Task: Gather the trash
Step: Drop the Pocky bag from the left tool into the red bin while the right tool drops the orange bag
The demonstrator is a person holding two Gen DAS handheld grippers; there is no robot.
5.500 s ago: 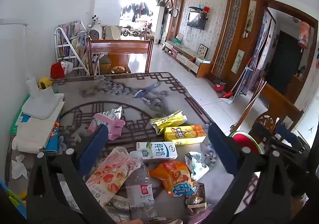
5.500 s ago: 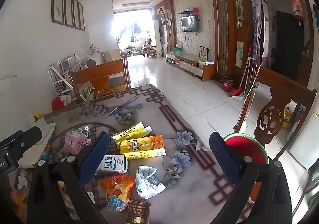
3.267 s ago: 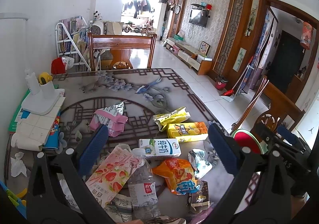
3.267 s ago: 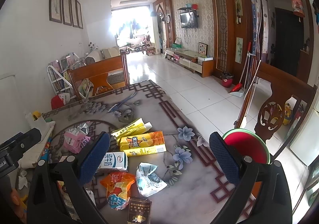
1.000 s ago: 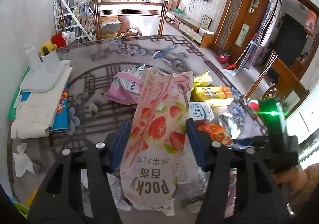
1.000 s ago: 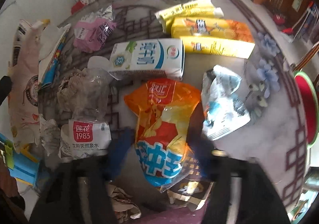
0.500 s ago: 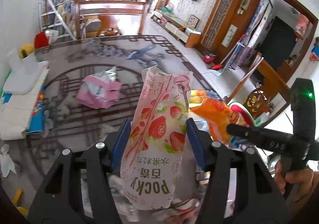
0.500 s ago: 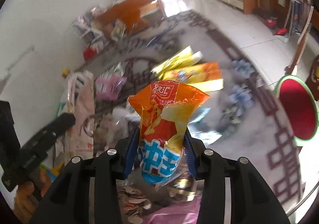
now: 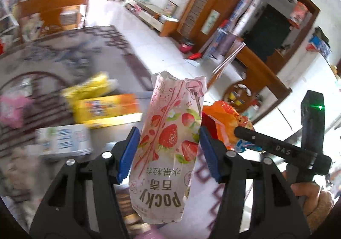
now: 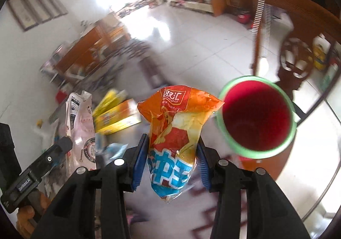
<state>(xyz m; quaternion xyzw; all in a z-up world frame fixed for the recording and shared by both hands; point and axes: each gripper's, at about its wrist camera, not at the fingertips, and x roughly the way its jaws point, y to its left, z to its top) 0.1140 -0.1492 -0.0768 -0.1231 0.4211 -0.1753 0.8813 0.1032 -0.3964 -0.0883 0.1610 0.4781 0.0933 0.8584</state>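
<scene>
My left gripper (image 9: 168, 151) is shut on a pink strawberry Pocky wrapper (image 9: 168, 149) and holds it upright above the table. My right gripper (image 10: 171, 159) is shut on an orange and blue snack bag (image 10: 177, 128), held in the air just left of a red bin with a green rim (image 10: 256, 116). The right gripper and its orange bag (image 9: 226, 117) also show in the left wrist view, at the right. The Pocky wrapper (image 10: 82, 124) shows in the right wrist view, at the left.
On the patterned table (image 9: 119, 47) lie a yellow box (image 9: 106, 109), a yellow wrapper (image 9: 91, 88), a white milk carton (image 9: 64, 139) and a pink bag (image 9: 12, 109). A wooden chair (image 10: 298, 32) stands behind the bin. Tiled floor lies beyond the table edge.
Both grippers have swung right with their wrappers. The red bin now sits close to the right of the orange bag.
</scene>
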